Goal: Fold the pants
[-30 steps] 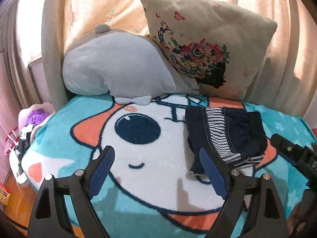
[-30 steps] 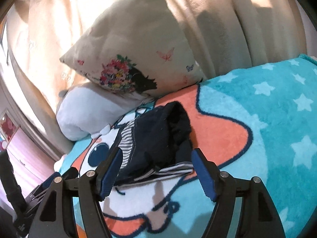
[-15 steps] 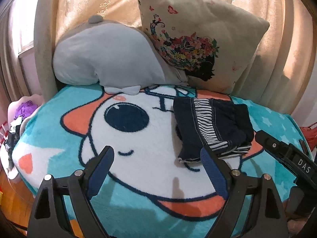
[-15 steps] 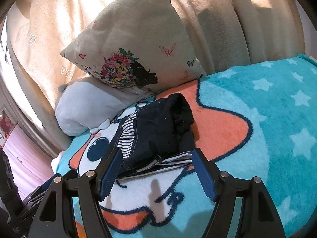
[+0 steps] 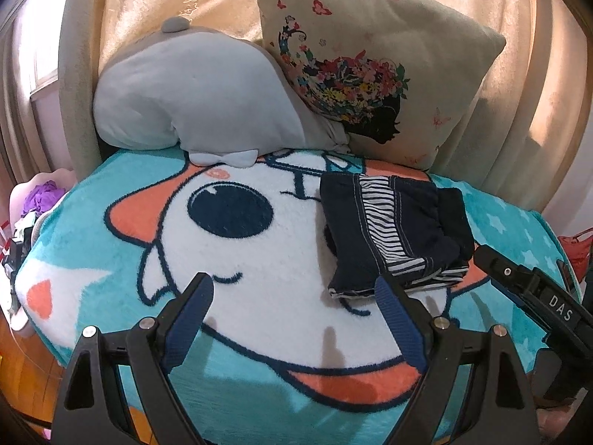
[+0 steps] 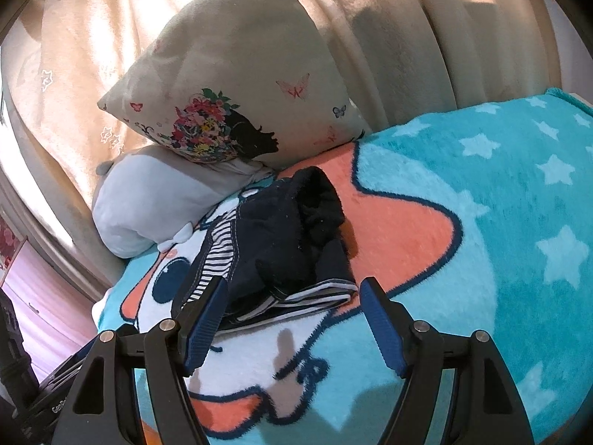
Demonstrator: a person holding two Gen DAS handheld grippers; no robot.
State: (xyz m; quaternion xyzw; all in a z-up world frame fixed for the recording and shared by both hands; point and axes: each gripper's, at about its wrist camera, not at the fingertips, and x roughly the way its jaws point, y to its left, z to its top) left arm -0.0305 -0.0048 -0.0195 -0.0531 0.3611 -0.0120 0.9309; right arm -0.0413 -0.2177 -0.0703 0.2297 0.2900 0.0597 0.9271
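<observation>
The dark navy pants (image 5: 396, 230) with a striped lining lie folded in a compact bundle on the teal cartoon blanket (image 5: 241, 252). In the right wrist view the pants (image 6: 281, 244) lie just beyond the fingers. My left gripper (image 5: 296, 315) is open and empty, hovering above the blanket, near and left of the bundle. My right gripper (image 6: 292, 319) is open and empty, close to the bundle's near edge. The right gripper's body shows at the right of the left wrist view (image 5: 533, 296).
A beige floral cushion (image 5: 370, 74) and a grey plush pillow (image 5: 200, 100) lean against the curtain (image 6: 407, 37) behind the bundle. A purple item (image 5: 40, 196) sits off the bed's left edge. A red bag (image 5: 578, 248) lies at the right.
Both grippers have drawn back a little from the folded pants and stayed open. The bundle has not moved.
</observation>
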